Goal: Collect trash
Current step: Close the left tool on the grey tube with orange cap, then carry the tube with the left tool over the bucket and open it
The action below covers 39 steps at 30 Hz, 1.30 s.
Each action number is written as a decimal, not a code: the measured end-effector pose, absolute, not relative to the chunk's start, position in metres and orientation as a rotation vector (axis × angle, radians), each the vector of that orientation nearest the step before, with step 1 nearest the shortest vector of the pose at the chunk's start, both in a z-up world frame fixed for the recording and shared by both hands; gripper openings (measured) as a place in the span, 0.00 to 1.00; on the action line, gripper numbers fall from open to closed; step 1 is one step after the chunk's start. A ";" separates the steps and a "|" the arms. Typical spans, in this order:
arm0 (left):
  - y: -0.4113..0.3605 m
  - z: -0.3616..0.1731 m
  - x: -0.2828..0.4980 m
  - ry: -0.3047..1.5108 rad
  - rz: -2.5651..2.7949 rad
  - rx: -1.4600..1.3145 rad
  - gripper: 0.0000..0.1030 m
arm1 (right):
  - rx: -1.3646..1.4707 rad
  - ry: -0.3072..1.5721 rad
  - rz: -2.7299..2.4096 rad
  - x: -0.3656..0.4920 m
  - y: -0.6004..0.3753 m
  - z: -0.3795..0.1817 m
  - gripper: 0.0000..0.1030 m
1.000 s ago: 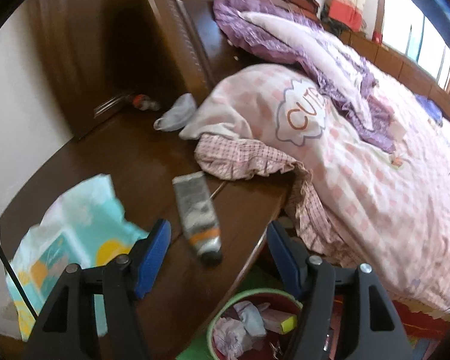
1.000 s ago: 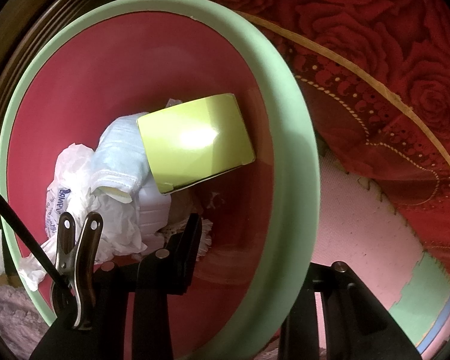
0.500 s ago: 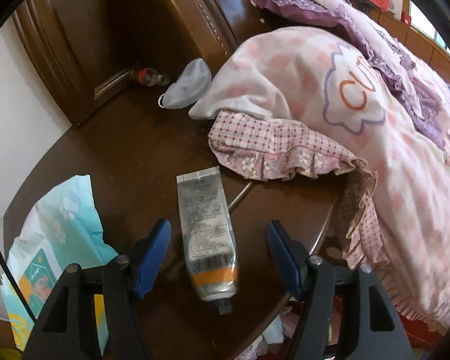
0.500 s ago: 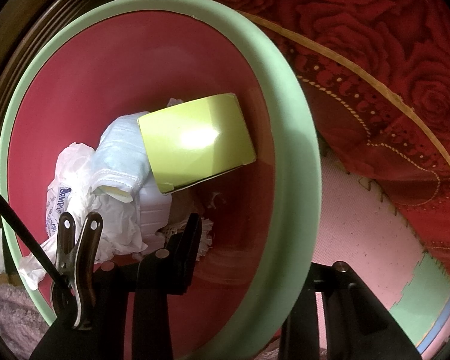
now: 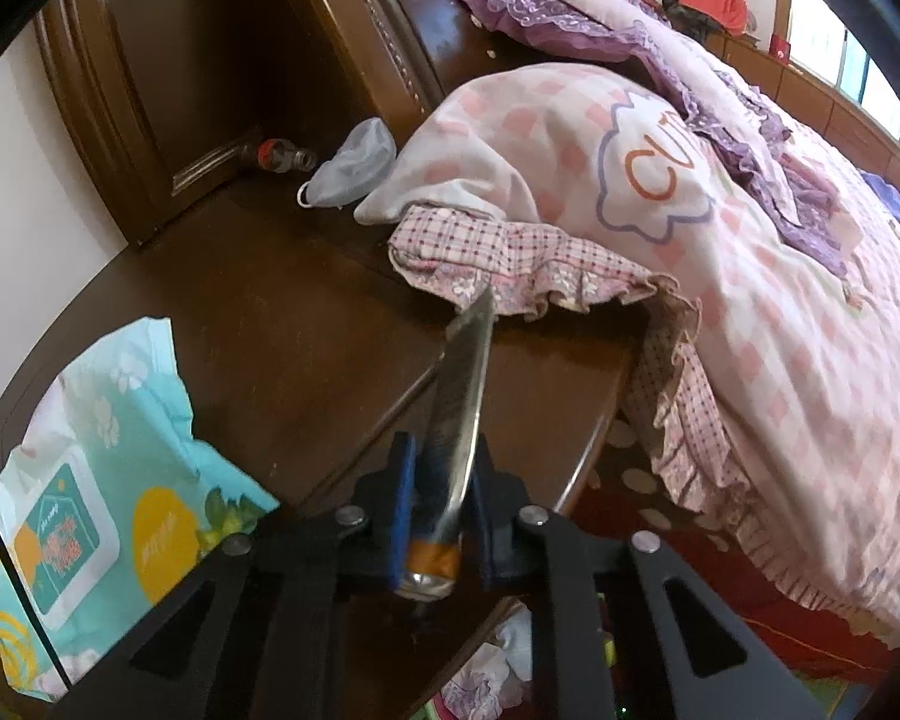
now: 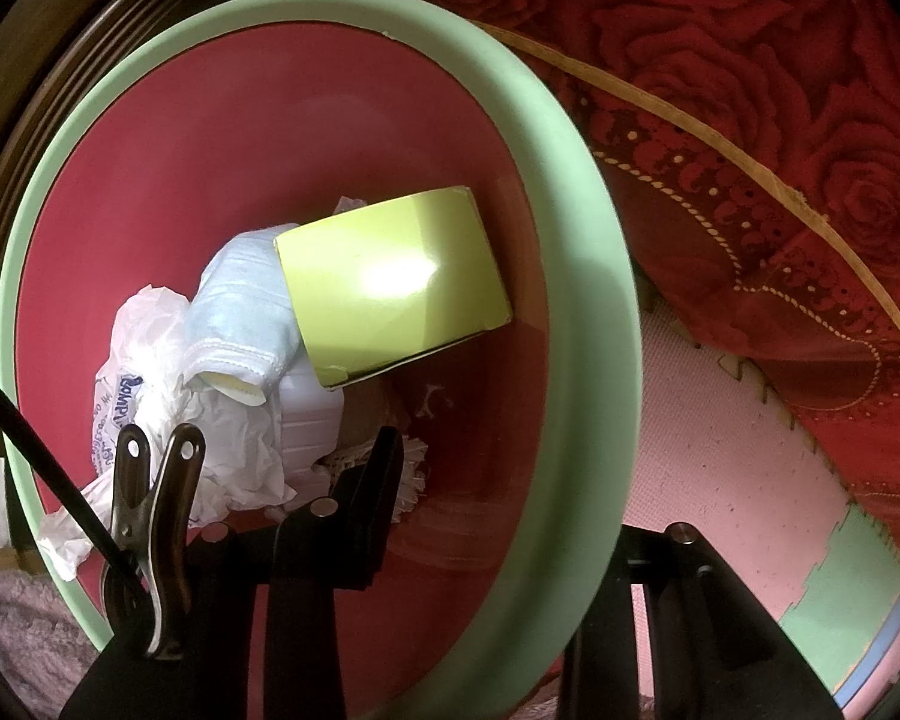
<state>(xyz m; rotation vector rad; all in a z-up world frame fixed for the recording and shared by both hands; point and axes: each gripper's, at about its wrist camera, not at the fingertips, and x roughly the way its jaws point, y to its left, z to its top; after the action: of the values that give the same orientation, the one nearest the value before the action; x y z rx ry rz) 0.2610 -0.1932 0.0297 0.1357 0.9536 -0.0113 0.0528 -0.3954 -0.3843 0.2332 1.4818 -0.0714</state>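
My left gripper (image 5: 441, 495) is shut on a squeezed silver tube (image 5: 459, 414) with an orange band, held edge-up above the brown nightstand (image 5: 282, 312). My right gripper (image 6: 498, 480) is shut on the green rim (image 6: 594, 360) of a red-lined trash bin, one finger inside, one outside. The bin holds a yellow-green box (image 6: 390, 282), a pale blue face mask (image 6: 240, 306) and crumpled white plastic (image 6: 150, 372). In the left wrist view a bit of the bin's trash (image 5: 498, 666) shows below the nightstand edge.
A teal wipes pack (image 5: 90, 498) lies on the nightstand's left. A grey face mask (image 5: 354, 165) and a small red-capped bottle (image 5: 276, 156) sit at the back by the headboard. Pink bedding (image 5: 660, 210) overhangs the right side. A red rose-patterned bed skirt (image 6: 780, 90) hangs beside the bin.
My left gripper has closed on the tube and lifted it off the nightstand, turning it edge-up. The right gripper and bin have not moved.
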 end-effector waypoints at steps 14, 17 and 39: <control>-0.192 0.029 0.193 0.929 -0.142 0.109 0.12 | 0.229 1.482 -0.070 0.053 -0.394 -0.384 0.33; -0.194 0.027 0.171 0.904 -0.160 0.127 0.12 | 0.229 1.481 -0.071 0.054 -0.394 -0.384 0.33; -0.211 -0.077 0.100 1.007 -0.182 0.200 0.12 | 0.208 1.479 -0.063 0.056 -0.386 -0.390 0.33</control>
<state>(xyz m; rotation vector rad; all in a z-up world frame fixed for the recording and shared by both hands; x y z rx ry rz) 0.0999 -0.2114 -0.0772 0.2000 1.0067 -0.1824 0.0557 -0.3861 -0.3896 0.2081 1.4791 -0.0627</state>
